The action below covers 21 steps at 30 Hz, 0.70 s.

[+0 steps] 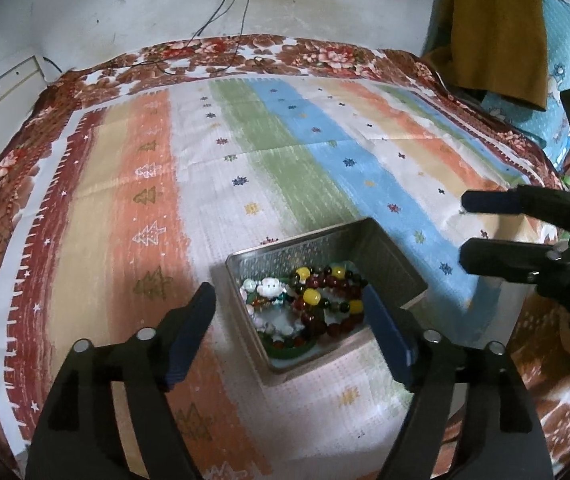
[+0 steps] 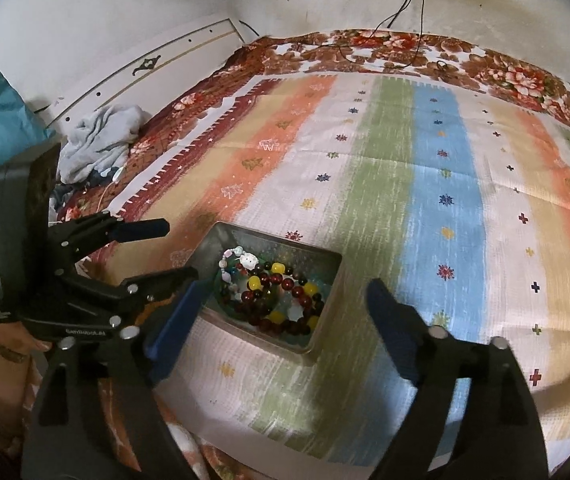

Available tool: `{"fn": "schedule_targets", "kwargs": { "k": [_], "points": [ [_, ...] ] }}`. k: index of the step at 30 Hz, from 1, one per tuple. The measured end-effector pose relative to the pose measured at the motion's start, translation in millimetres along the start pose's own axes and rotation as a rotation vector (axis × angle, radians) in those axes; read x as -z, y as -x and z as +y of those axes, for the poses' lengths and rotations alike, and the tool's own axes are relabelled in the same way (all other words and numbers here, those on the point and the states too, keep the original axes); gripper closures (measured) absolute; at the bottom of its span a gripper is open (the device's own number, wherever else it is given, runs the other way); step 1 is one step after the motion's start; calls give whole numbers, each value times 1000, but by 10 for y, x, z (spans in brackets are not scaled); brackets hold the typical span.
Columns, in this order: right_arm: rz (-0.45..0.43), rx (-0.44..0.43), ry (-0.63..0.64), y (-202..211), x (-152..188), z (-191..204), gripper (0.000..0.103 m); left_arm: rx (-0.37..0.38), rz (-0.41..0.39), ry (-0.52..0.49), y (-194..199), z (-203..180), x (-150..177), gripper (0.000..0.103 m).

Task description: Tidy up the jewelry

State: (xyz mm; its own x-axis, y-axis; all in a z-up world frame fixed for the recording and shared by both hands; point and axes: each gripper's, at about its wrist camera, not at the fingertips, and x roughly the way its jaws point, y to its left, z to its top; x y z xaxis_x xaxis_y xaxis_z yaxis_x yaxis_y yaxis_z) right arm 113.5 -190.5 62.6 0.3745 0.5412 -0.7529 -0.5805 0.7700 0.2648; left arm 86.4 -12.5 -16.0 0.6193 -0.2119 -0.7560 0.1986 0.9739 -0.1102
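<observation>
- The tray point(image 1: 395, 258) sits on the bed point(image 1: 245, 168) just ahead of my left gripper point(image 1: 289, 312).
- Bracelets point(image 1: 325, 304) lie inside it.
- My right gripper point(image 1: 463, 226) hovers right of it.

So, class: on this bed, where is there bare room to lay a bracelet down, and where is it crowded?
Free: the striped cloth beyond the metal tray, up to the floral border by the wall, and the stripes to the tray's right. Crowded: inside the tray, piled with bead bracelets, and its near side, flanked by the left gripper and right gripper.
</observation>
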Motion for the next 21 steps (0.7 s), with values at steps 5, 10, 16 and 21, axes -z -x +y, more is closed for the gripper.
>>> {"fn": "schedule_targets", "kwargs": {
  "k": [5, 10, 16, 21],
  "points": [
    [6, 60, 24, 8, 114, 26, 5, -17, -31, -17, 63, -38, 97, 10],
    [-2, 81, 60, 32, 215, 57, 5, -37, -55, -31, 103, -60, 161, 6],
    [-83, 102, 67, 161, 293, 136, 5, -97, -100, -44, 159, -107, 259, 6],
    [-124, 129, 50, 230, 361, 142, 5, -115, -114, -35, 187, -118, 308, 6]
  ]
}}
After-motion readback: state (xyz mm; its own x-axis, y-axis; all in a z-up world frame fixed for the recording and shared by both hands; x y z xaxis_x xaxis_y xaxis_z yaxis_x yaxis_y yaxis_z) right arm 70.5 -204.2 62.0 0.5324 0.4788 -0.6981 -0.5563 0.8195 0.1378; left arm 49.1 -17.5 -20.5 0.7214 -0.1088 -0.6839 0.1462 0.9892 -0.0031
